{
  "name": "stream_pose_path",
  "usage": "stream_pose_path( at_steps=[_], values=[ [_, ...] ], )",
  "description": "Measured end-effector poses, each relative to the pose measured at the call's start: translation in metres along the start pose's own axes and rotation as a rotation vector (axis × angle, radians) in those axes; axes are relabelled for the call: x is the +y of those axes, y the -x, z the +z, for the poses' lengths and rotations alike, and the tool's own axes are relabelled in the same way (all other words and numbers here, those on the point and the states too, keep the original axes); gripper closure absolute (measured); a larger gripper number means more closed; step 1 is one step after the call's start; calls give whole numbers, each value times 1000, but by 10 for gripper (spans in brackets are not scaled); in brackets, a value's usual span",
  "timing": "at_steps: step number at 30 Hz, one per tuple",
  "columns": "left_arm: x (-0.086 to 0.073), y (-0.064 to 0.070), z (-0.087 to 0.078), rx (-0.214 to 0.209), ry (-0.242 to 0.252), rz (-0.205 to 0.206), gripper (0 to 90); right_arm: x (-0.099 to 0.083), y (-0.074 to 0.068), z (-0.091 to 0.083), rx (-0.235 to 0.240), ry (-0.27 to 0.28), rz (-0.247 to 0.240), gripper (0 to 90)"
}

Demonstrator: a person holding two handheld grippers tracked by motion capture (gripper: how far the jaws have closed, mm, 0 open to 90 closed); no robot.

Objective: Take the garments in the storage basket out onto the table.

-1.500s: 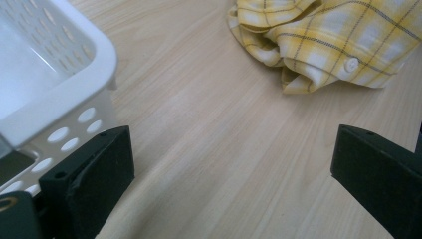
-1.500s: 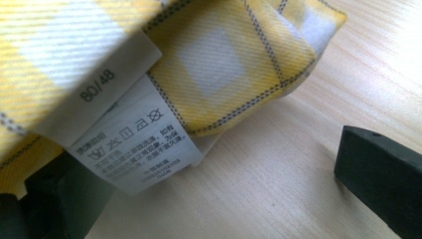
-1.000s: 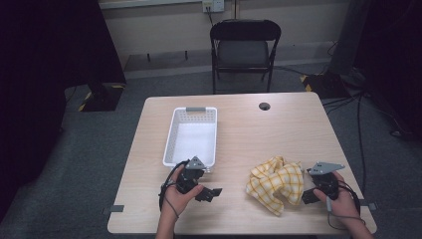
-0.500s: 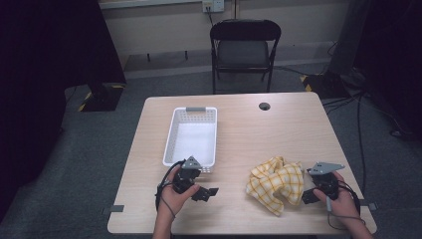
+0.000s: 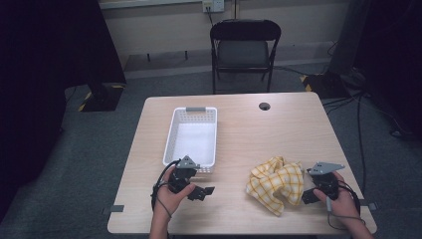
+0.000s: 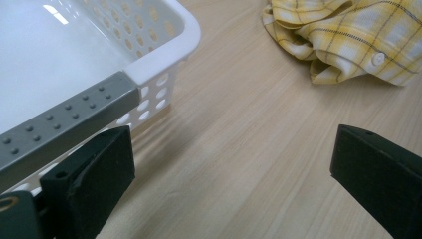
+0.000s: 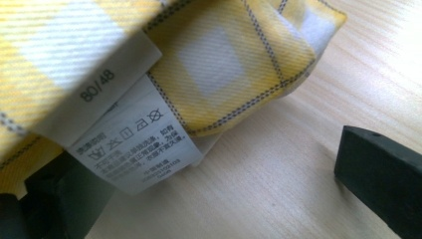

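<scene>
A crumpled yellow checked cloth lies on the table at the front right. My right gripper sits at its right edge, held low over the wood. In the right gripper view my right gripper is open, and the cloth with its white care labels lies over the left jaw. My left gripper is open at the near end of the white basket. In the left gripper view my left gripper holds nothing, with the basket's grey handle just above the left jaw and the cloth farther off.
The basket holds nothing. A round cable hole is in the table near its far edge. A dark folding chair stands behind the table. Bare wood lies between basket and cloth.
My left gripper has shifted slightly to the left near the basket's end. The right gripper and the cloth have not moved.
</scene>
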State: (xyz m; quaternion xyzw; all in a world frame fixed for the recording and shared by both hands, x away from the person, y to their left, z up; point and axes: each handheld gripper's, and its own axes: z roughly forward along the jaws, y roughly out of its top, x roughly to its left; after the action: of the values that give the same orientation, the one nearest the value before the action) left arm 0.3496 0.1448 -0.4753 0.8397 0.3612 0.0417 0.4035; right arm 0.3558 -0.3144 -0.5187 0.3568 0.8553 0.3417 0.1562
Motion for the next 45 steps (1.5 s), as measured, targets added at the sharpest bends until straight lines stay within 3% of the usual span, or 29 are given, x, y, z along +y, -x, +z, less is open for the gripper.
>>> stream_pose_path(
  at_steps=[45],
  values=[
    [-19,-24,-16,61,3,-72,36,0,0,0,0,0,0,0]
  ],
)
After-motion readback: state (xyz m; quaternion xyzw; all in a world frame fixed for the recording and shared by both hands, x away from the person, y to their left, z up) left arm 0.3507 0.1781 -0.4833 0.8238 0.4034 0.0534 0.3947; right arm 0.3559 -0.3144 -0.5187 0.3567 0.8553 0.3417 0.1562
